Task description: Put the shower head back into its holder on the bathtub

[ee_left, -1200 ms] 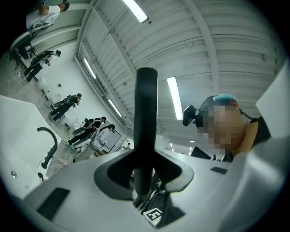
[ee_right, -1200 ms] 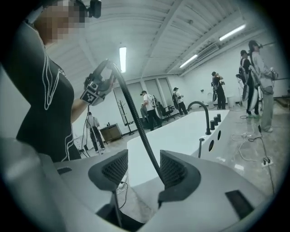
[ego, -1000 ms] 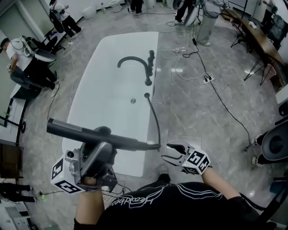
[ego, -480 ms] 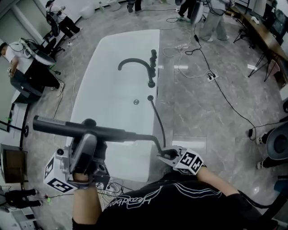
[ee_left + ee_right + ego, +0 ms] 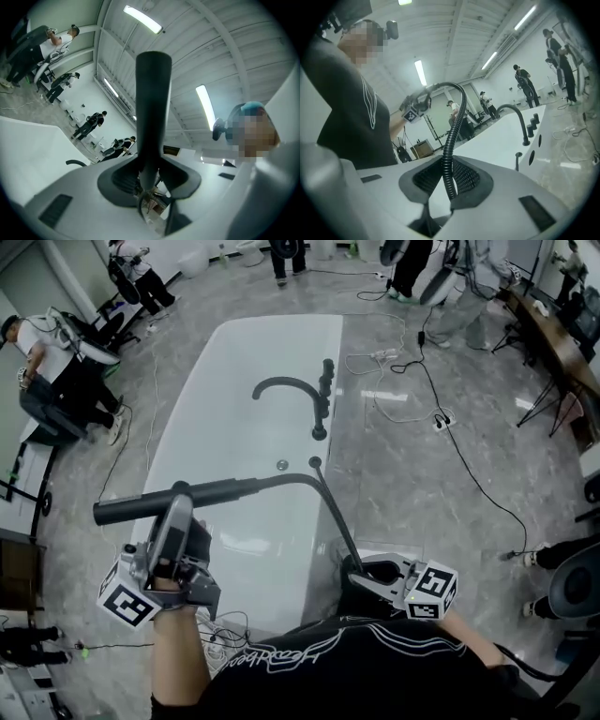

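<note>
My left gripper [image 5: 180,506] is shut on the black shower head [image 5: 150,502], a long wand held crosswise over the near end of the white bathtub [image 5: 220,399]. In the left gripper view the shower head [image 5: 152,103] rises upright from between the pads of the left gripper [image 5: 149,180]. Its ribbed black hose [image 5: 335,512] arches from the wand down to my right gripper [image 5: 358,576] at the tub's near right corner. There the jaws are closing, with the hose [image 5: 452,136] between the pads of the right gripper [image 5: 446,180]. The small black holder [image 5: 315,463] stands on the tub's right rim, apart from both grippers.
A curved black faucet [image 5: 291,386] and black knobs [image 5: 326,371] sit on the rim beyond the holder. Cables and a power strip [image 5: 438,412] lie on the marble floor to the right. People stand at the left [image 5: 56,381] and far end; a chair [image 5: 572,592] is at the right.
The right gripper went from open beside the hose to closed around it and drew back toward me. The left gripper swung the shower head, so the hose now arches up between them.
</note>
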